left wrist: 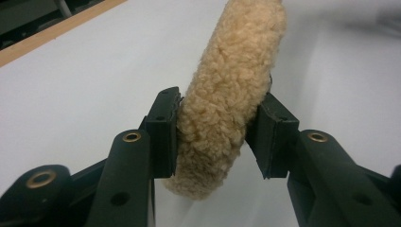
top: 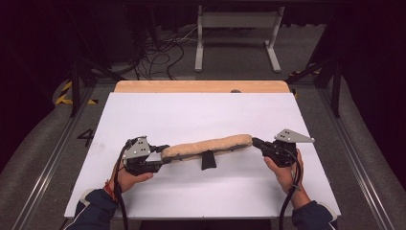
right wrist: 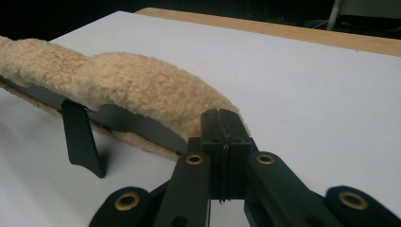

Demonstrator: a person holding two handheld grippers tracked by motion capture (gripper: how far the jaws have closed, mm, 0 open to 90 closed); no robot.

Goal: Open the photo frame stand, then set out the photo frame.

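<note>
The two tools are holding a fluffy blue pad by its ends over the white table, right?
Not quite: the fluffy pad is tan, not blue, as the high view shows. The left tool and the right tool do hold it by its ends over the white table.

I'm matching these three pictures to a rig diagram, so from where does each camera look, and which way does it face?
High view: sits above the person's side, looking forward and down on the white table; both forearms, the left gripper and the right gripper show.
Left gripper view: rides the left gripper, looking along the fleece pad; its fingers press the pad's end.
Right gripper view: rides the right gripper, facing across the table; its closed fingers meet the pad's edge.
All three share the pad; the black strap also hangs in the right gripper view.
</note>
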